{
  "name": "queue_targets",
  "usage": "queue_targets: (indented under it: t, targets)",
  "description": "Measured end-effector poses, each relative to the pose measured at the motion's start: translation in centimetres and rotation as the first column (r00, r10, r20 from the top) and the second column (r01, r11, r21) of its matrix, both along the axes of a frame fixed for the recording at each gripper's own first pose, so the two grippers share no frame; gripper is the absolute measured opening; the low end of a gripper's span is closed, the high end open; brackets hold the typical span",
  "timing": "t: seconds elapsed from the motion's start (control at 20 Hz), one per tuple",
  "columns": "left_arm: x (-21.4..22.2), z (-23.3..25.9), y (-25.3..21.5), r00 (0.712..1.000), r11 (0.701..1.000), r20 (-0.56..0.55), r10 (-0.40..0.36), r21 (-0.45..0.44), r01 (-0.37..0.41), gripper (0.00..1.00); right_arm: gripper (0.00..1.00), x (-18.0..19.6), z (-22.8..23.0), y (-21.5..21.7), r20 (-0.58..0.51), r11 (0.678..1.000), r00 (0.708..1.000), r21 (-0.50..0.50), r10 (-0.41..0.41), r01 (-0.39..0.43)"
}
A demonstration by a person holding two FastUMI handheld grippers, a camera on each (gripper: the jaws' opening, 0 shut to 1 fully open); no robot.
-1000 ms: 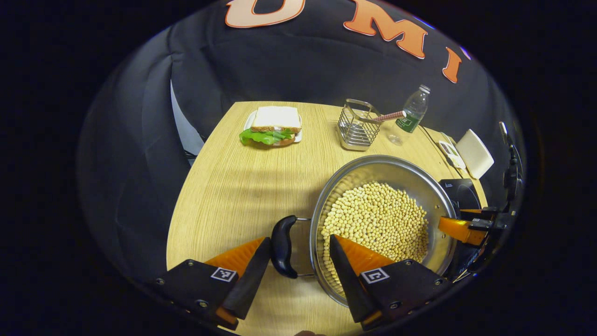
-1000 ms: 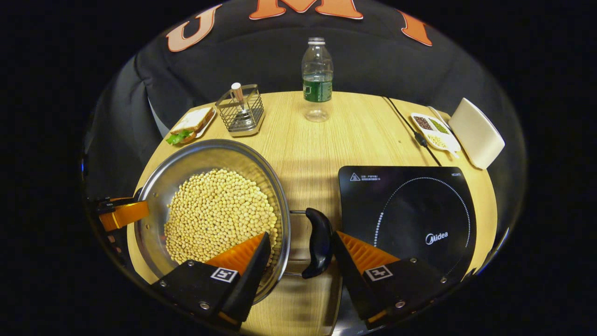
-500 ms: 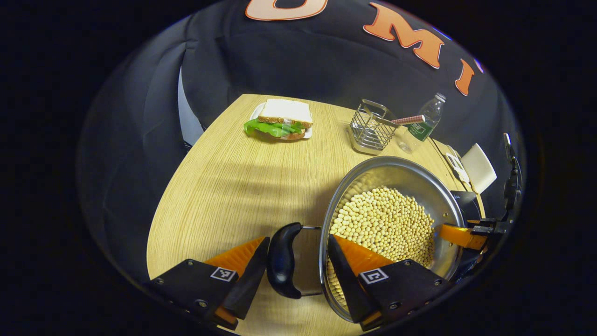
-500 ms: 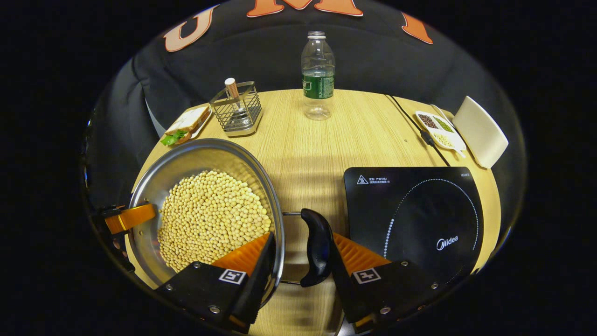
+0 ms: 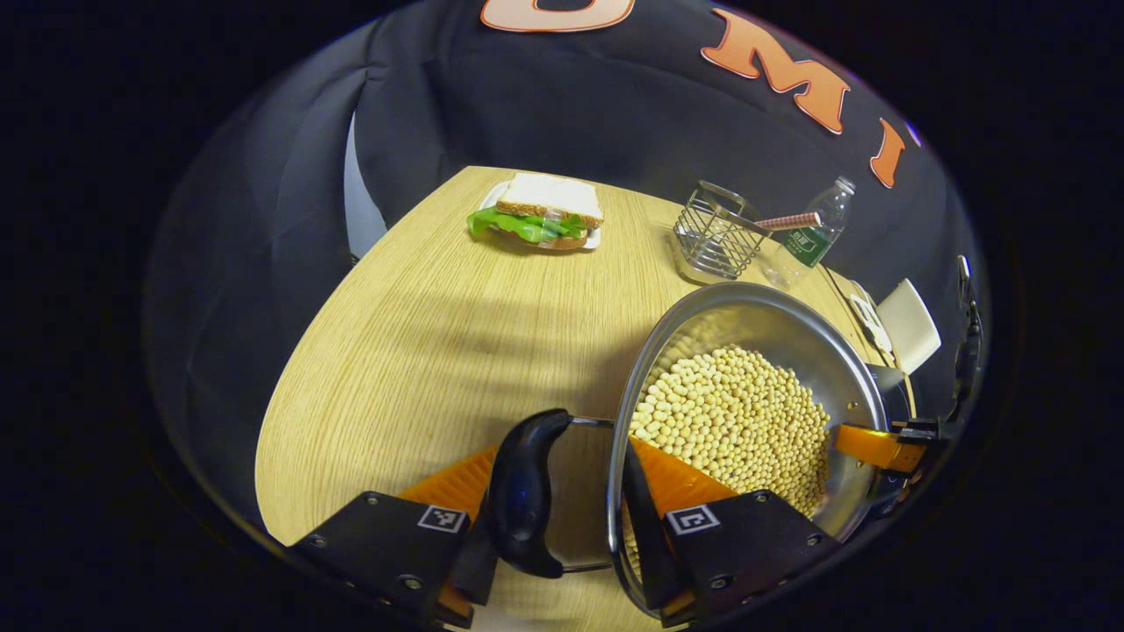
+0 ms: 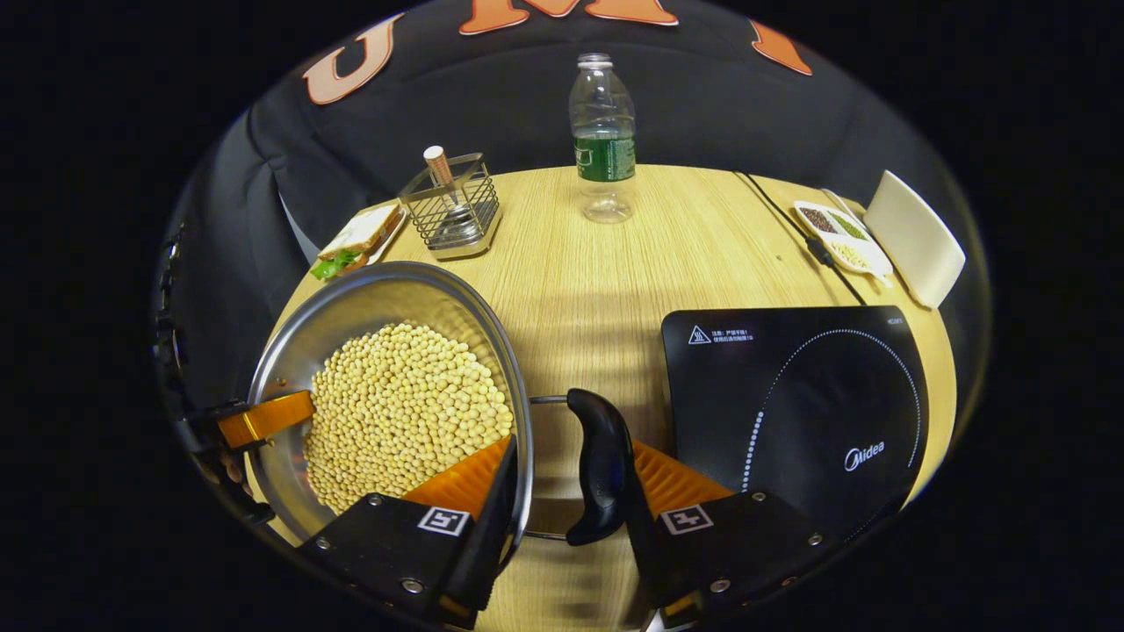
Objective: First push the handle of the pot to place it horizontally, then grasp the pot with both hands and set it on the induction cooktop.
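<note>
A steel pot (image 5: 746, 307) full of pale beans (image 5: 738, 421) has a black handle on each side. My left gripper (image 5: 562, 456) is shut on the pot's left handle (image 5: 522, 491): one finger presses the handle's outer side, the other stands inside the rim on the beans. My right gripper (image 6: 572, 448) holds the pot's right handle (image 6: 597, 465) the same way, shut across handle and rim. The pot (image 6: 351, 307) is just left of the black induction cooktop (image 6: 808, 412). Each gripper also shows at the pot's far side: the right gripper (image 5: 878, 446), the left gripper (image 6: 263, 420).
On the wooden table (image 6: 615, 281) at the back stand a sandwich on a plate (image 5: 540, 215), a wire basket (image 6: 452, 215) with a stick in it and a plastic bottle (image 6: 601, 132). A divided dish (image 6: 839, 237), a white board (image 6: 913, 237) and a cable (image 6: 790, 228) lie behind the cooktop.
Both grippers have closed from open onto the pot's handles and rim. The table has shifted in both views while the pot stays fixed between the fingers.
</note>
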State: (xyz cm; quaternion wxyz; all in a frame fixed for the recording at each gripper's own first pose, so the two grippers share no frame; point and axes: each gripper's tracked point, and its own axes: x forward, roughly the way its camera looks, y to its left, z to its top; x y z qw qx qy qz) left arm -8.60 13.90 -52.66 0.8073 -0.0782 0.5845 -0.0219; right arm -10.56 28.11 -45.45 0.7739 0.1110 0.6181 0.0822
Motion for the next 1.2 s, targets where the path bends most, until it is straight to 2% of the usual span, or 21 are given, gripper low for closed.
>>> queue_targets:
  t: [0.25, 0.3, 0.35, 0.4, 0.45, 0.5, 0.7, 0.75, 0.8, 1.2]
  targets:
    - [-0.7, 0.2, -0.1, 1.0, 1.0, 0.013, 0.008, 0.027, -0.009, 0.66, 0.58, 0.3, 0.0, 0.0, -0.005, 0.999, 1.0, 0.029, -0.02, 0.02]
    - [-0.7, 0.3, -0.2, 1.0, 0.999, 0.013, 0.015, 0.031, -0.015, 0.65, 0.53, 0.1, 0.0, 0.1, -0.018, 0.999, 1.0, 0.029, -0.024, 0.024]
    - [-0.5, 0.2, -0.3, 1.0, 0.999, 0.02, 0.023, 0.035, -0.024, 0.65, 0.54, -0.1, 0.0, 0.1, -0.017, 0.999, 1.0, 0.026, -0.019, 0.019]
    - [-0.5, 0.1, -0.4, 0.999, 0.999, 0.019, 0.026, 0.043, -0.027, 0.64, 0.49, -0.6, 0.3, 0.1, -0.018, 0.999, 1.0, 0.025, -0.021, 0.022]
    - [-0.3, 0.0, -0.7, 0.999, 0.998, 0.028, 0.028, 0.049, -0.03, 0.67, 0.52, -1.3, 0.6, -0.1, -0.029, 0.999, 0.999, 0.028, -0.028, 0.029]
    - [0.0, -0.3, -1.0, 0.999, 0.998, 0.04, 0.021, 0.057, -0.023, 0.63, 0.52, -2.1, 1.1, -0.2, -0.037, 0.999, 0.999, 0.035, -0.037, 0.038]
    - [0.3, -0.7, -1.7, 0.997, 0.996, 0.075, -0.014, 0.084, 0.007, 0.62, 0.5, -2.7, 2.6, -0.9, -0.021, 0.998, 0.999, 0.052, -0.044, 0.045]
    - [0.2, -0.4, -1.4, 0.997, 0.997, 0.081, -0.008, 0.08, 0.002, 0.58, 0.5, -2.6, 3.1, -1.3, -0.005, 0.998, 0.999, 0.053, -0.044, 0.044]
    - [0.2, -0.2, -1.3, 0.996, 0.997, 0.087, -0.001, 0.077, -0.006, 0.62, 0.5, -2.5, 3.7, -1.8, 0.009, 0.998, 0.999, 0.052, -0.046, 0.045]
    - [0.4, -0.5, -1.0, 0.99, 0.997, 0.132, -0.042, 0.075, 0.033, 0.61, 0.51, -2.6, 6.5, -8.5, 0.058, 0.994, 0.994, 0.058, -0.098, 0.094]
